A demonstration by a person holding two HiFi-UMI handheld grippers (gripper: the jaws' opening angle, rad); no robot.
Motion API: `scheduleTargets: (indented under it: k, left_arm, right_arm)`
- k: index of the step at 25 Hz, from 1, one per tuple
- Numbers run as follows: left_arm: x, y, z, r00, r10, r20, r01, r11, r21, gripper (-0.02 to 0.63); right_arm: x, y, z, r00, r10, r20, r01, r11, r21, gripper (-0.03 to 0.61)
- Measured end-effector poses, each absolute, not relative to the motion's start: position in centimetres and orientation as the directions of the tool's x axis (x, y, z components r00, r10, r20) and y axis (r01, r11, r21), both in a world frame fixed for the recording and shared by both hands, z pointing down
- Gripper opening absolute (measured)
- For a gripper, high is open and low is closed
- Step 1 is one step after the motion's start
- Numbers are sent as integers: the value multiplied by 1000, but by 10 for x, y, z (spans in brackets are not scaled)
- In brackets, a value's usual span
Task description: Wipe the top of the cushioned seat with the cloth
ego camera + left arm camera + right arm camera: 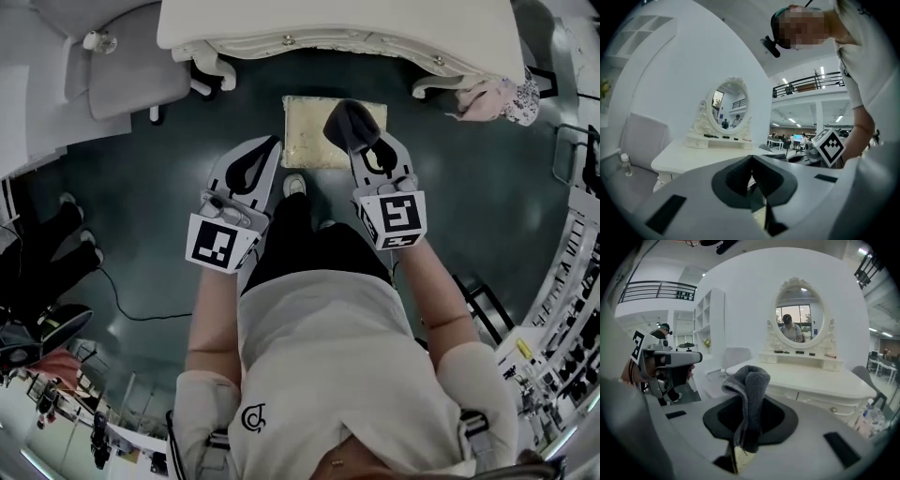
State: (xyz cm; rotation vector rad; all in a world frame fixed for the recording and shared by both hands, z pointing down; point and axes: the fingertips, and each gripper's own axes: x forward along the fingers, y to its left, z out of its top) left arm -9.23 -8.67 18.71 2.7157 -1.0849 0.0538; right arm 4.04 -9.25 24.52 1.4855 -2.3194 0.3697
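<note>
The cushioned seat [319,131] is a pale yellow square stool on the dark floor, just in front of the white dressing table. My right gripper [367,148] is shut on a folded grey cloth [349,125] that hangs over the seat's right edge in the head view. In the right gripper view the cloth [749,394] sticks up between the jaws of the right gripper [746,427]. My left gripper [255,161] hovers at the seat's left front corner with its jaws shut and nothing in them. In its own view the left gripper [752,185] points up toward the table.
A white dressing table [337,33] with an oval mirror [800,317] stands right behind the seat. A grey chair [122,66] is at the left. A pink bag [497,98] hangs by the table's right leg. Shelving [562,281] runs along the right. The person's shoe [294,186] is near the seat.
</note>
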Motion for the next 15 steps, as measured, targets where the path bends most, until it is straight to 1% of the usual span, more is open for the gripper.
scheduleTargets:
  k: [3,6,10,15]
  left_arm:
    - [-98,-102,211,712,-691,125,-699,-680,221,12]
    - [-99,-112,235,698,-704,134,-711,-659,245,12]
    - [-95,-122,267,680,-718,151,-728,-634,263,12]
    - [-93,-114,327,674,-710,204,-735,-618,277,12]
  right_arm:
    - [32,-113,270,-400,-796,456,-905,422,-57,74]
    - [24,-125,307,-421,-753,506,-893,441,-88,74]
    - [18,-133,370,-425,-687,589,-885,450,-114,74]
    - [10,-131,453,-453,-602,657,-864,478,-157,74]
